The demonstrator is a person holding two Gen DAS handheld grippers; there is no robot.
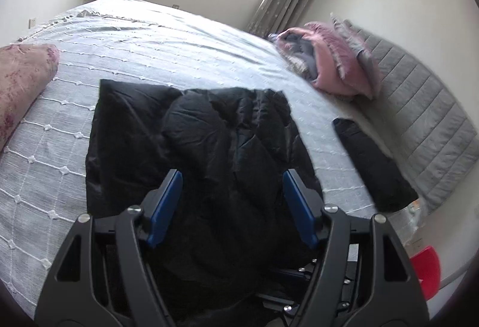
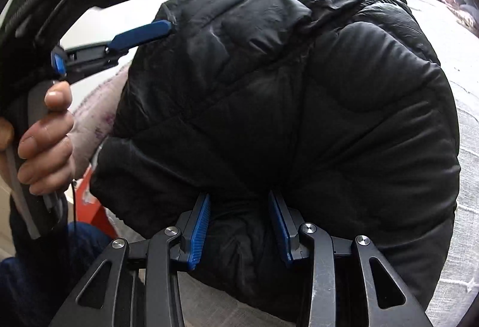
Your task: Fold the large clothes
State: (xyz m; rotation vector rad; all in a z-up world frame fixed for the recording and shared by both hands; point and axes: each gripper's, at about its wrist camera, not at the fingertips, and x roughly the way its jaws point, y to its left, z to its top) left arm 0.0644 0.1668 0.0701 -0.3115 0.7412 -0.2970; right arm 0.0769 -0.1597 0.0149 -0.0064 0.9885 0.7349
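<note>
A: Where is the jacket?

B: The black puffer jacket (image 1: 194,141) lies bundled on the grey bed (image 1: 45,177), lower centre of the left wrist view; it fills the middle of the right wrist view.

A: How will it handle?

B: I'd judge it light, soft and springy, with a smooth shell that may slide. Pinch a seam or hem, not a puffed panel.

A: From the left: the left gripper?

B: The left gripper (image 1: 232,177) has its fingers (image 1: 166,207) spread wide over the jacket, gripping nothing. In the right wrist view's upper left, a hand (image 2: 46,141) holds it.

A: And the right gripper?

B: The right gripper (image 2: 239,201), bottom centre, is partly open with a fold of jacket bulging between the fingers (image 2: 199,231); whether they pinch it, I cannot tell.
</note>
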